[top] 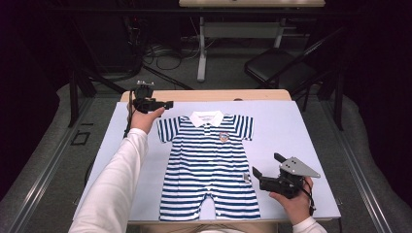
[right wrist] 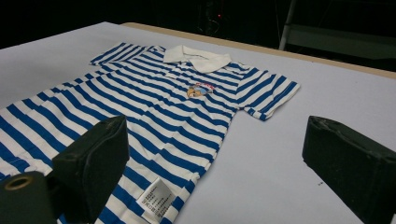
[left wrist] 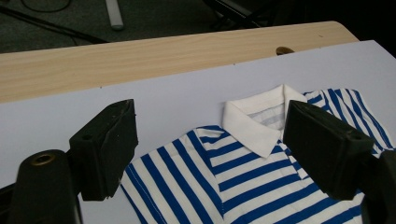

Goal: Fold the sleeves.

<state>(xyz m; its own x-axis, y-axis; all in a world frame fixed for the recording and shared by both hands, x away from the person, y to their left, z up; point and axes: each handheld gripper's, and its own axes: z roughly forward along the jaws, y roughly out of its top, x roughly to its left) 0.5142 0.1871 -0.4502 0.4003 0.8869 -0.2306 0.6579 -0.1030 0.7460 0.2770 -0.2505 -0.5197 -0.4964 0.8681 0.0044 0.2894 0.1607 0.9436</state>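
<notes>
High view: striped romper (top: 210, 165), blue & white w/ white collar, lies flat, front up, in the middle of a pale sheet (top: 301, 126) on the table (top: 209, 94). Small colourful badge (top: 224, 137) on the chest, too small to read. White tag (top: 246, 177) at the right hem edge, print not legible. Left gripper (top: 167, 104) is at the far left, just beside the romper's left sleeve, jaws apart w/ nothing between. Right gripper (top: 266, 165) is near right, just off the romper's right edge, jaws spread, empty. Beyond the table: black chair (top: 277, 68), table legs and cables on the floor. Nothing blocks the romper.

Left gripper view: jaws released, wide apart, over the collar (left wrist: 261, 119) and shoulder area; pads not touching cloth. Bare wood strip of the table at the far side, past the sheet.

Right gripper view: jaws released, nothing held. Romper spreads out to the left & ahead; right sleeve (right wrist: 271, 95) flat on the sheet. Chest badge (right wrist: 200, 89) has red lettering over a small figure, unreadable. Care tag (right wrist: 154, 199) near the left jaw shows rows of tiny print, can't read.
</notes>
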